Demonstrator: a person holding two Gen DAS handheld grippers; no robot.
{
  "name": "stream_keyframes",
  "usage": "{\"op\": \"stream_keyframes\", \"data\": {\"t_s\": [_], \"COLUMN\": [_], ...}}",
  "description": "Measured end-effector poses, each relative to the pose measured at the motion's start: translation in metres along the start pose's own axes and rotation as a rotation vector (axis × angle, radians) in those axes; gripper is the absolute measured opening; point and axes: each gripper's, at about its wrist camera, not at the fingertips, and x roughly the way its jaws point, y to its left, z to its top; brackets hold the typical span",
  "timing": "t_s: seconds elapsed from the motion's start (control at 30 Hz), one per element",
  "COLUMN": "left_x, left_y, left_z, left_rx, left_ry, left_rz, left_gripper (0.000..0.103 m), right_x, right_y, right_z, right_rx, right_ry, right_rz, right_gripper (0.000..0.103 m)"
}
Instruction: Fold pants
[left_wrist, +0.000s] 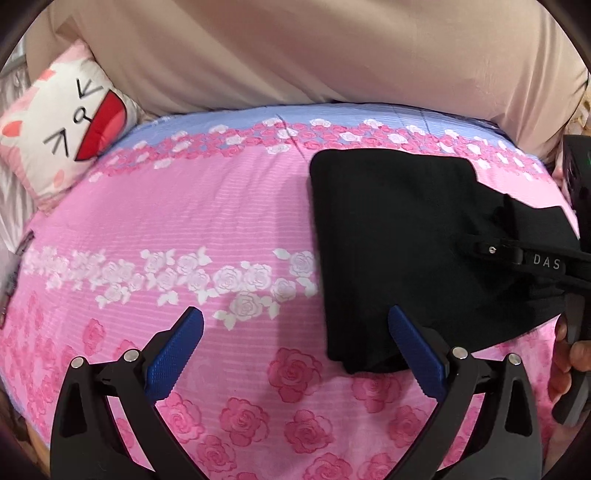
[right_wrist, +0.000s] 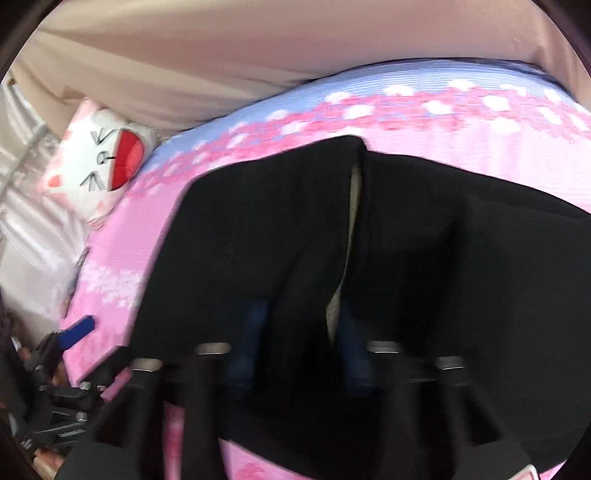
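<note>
While bunched, pants (right_wrist: 424, 240) lie between right fingers (right_wrist: 255, 332).

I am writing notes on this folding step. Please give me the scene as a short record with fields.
surface: pink rose-print bedcover
garment: black pants, folded, lying on the bedcover
left claw: open, empty, one finger at the pants' near edge
right claw: fingers among the pants' folds; picture blurred, grip unclear
other: cat-face pillow beside the bedcover's far corner

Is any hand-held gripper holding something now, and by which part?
The right hand-held gripper pinches the pants at a raised fold near their edge; the left hand-held gripper is open, empty.
</note>
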Motion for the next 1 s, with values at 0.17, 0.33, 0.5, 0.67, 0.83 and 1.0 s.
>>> {"op": "stream_keyframes", "data": {"t_s": [0.17, 0.33, 0.5, 0.67, 0.83, 1.0], "left_x": [-0.019, -0.04, -0.028, -0.011, 0.001, 0.016], "left_y": [-0.001, -0.033, -0.086, -0.127, -0.138, -0.13], "left_z": [0.015, 0.027, 0.021, 0.012, 0.013, 0.018], "left_rx": [-0.046, 0.012, 0.094, 0.164, 0.165, 0.097], "left_ry": [-0.015, -0.089, -0.061, -0.01, 0.01, 0.056], "left_rz": [-0.139, -0.177, -0.215, -0.225, -0.199, -0.209], "left_gripper": [0.098, 0.098, 0.098, 0.098, 0.098, 0.098], "right_x": [-0.069, -0.156, -0.212, -0.201, -0.192, -0.192], "right_y": [0.014, -0.016, -0.113, -0.221, -0.246, -0.226], "right_z": [0.022, 0.028, 0.002, -0.039, -0.069, -0.06], "right_rx": [-0.025, -0.02, 0.146, 0.34, 0.422, 0.339], "right_ry": [-0.153, -0.33, -0.426, -0.333, -0.316, -0.333], "right_rz": [0.104, 0.047, -0.103, -0.189, -0.157, -0.07], "right_gripper": [0.019, 0.018, 0.008, 0.006, 0.023, 0.069]}}
